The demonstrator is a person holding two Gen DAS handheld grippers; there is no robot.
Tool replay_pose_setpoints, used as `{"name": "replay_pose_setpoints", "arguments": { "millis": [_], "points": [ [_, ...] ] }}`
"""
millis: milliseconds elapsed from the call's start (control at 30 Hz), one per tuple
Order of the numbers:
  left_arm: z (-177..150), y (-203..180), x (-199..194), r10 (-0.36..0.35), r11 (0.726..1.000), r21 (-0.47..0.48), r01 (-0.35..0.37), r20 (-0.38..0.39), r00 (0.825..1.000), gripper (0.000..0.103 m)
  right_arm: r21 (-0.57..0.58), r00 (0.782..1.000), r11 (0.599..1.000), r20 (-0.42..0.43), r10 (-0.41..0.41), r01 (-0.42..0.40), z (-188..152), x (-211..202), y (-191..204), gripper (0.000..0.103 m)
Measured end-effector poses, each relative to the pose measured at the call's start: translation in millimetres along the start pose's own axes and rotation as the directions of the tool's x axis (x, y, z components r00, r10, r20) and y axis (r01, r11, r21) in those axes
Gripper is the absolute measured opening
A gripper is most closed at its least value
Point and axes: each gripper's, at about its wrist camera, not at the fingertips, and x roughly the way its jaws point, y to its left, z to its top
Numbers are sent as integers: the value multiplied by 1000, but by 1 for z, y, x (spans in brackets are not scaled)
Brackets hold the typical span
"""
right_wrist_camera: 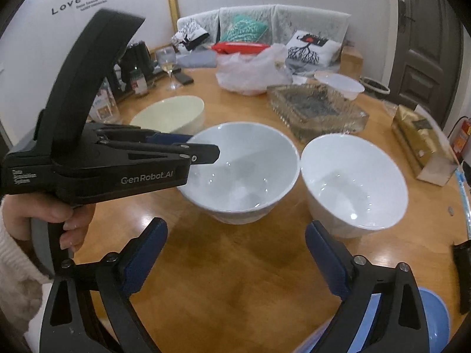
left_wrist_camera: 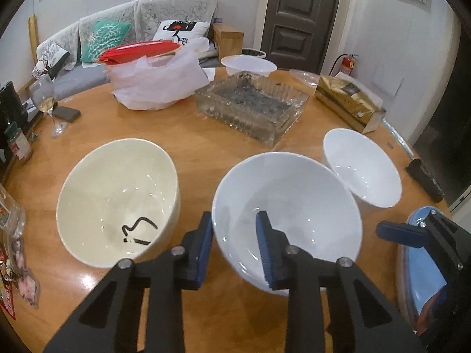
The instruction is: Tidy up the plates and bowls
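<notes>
Three bowls stand on the round wooden table [left_wrist_camera: 206, 158]. A cream bowl [left_wrist_camera: 117, 203] with a black mark inside is at the left, also in the right wrist view [right_wrist_camera: 169, 113]. A large white bowl [left_wrist_camera: 287, 220] is in the middle [right_wrist_camera: 244, 170]. A smaller white bowl [left_wrist_camera: 362, 166] touches it on the right [right_wrist_camera: 353, 185]. My left gripper [left_wrist_camera: 235, 235] straddles the near rim of the middle bowl, one finger outside, one inside, with a gap to the rim. My right gripper [right_wrist_camera: 235, 253] is open and empty above bare table. A blue plate [right_wrist_camera: 426, 323] lies under it.
A glass ashtray [left_wrist_camera: 250, 106] sits mid-table behind the bowls. A white plastic bag [left_wrist_camera: 156, 85], a wine glass [left_wrist_camera: 47, 100], a gold box [left_wrist_camera: 347, 100], a white plastic bowl [left_wrist_camera: 248, 64] and a black roll [left_wrist_camera: 424, 179] stand around the edges. A sofa is behind.
</notes>
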Motion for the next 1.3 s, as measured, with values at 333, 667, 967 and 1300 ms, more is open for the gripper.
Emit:
{"name": "replay_pose_setpoints", "arguments": {
  "millis": [333,667,967,1300],
  "points": [
    [6,6,16,34,999,9,-34,-21,999,12,22,997,1000,-79,-7,9,15,28,-7,83],
    [5,6,17,17,1000,11,-16,-39,999,12,-36,996,999,-80,-28,25,16,35,4,74],
    [-10,1,3,7,999,32,-5,-46,999,17,-79,995,995,-73,-68,62,10,30,17,73],
    [-34,5,-19,-15,999,39,18,-85,996,17,-73,996,997,-89,-20,13,-6,15,37,73]
  ]
}}
